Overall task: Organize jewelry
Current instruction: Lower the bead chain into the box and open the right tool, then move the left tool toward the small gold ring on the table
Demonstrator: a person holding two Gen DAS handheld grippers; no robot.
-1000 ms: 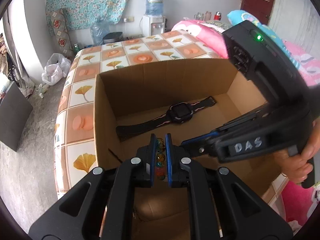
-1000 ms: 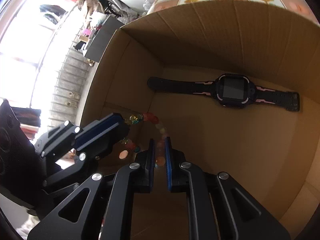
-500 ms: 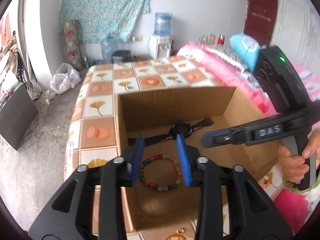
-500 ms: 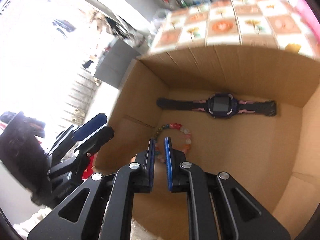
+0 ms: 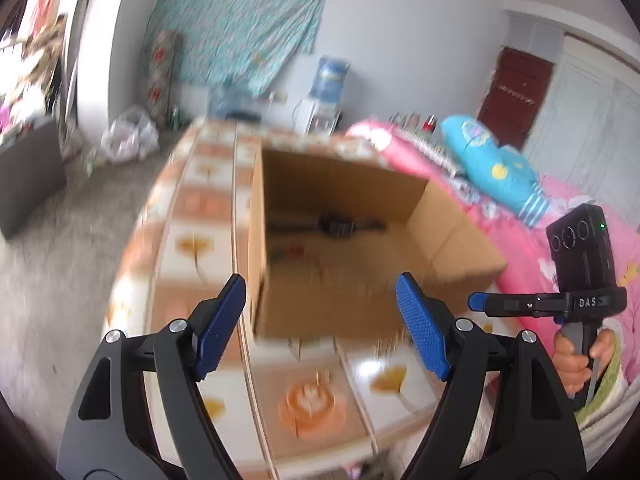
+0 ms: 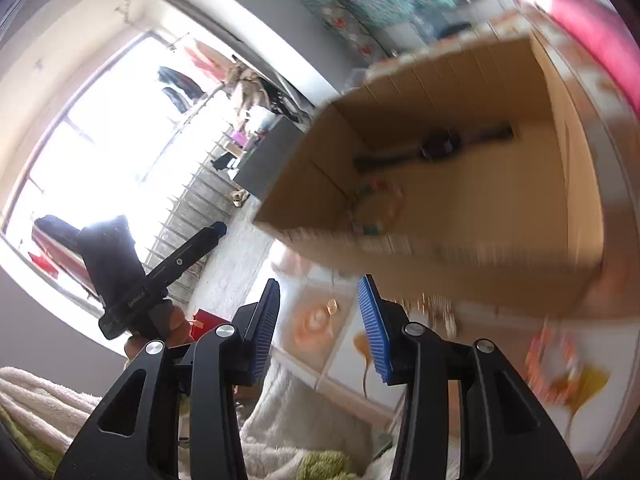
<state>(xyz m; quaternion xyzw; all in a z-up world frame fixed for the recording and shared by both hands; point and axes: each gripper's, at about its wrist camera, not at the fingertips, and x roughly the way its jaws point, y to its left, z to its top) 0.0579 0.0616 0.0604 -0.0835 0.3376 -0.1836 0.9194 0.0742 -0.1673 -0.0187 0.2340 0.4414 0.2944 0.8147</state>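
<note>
An open cardboard box (image 5: pixel 340 312) stands on a tiled table (image 5: pixel 192 248). A black watch (image 5: pixel 336 225) lies across its floor and a coloured bead bracelet (image 5: pixel 296 254) lies in front of it, both blurred. The right wrist view shows the box (image 6: pixel 460 264), watch (image 6: pixel 436 148) and bracelet (image 6: pixel 380 208) too. My left gripper (image 5: pixel 320 320) is wide open and empty, held back from the box's near wall. My right gripper (image 6: pixel 318 328) is open and empty, outside the box, over the table edge.
Small jewelry pieces (image 6: pixel 332 304) lie blurred on the table in front of the box. A pink bed (image 5: pixel 520 216) with a blue pillow (image 5: pixel 492 168) lies to the right. A white towel (image 6: pixel 304 412) lies below the table edge.
Both grippers have pulled up and back out of the box. The left one let go of the bracelet and opened wide; the right one opened too. The bracelet now lies on the box floor.
</note>
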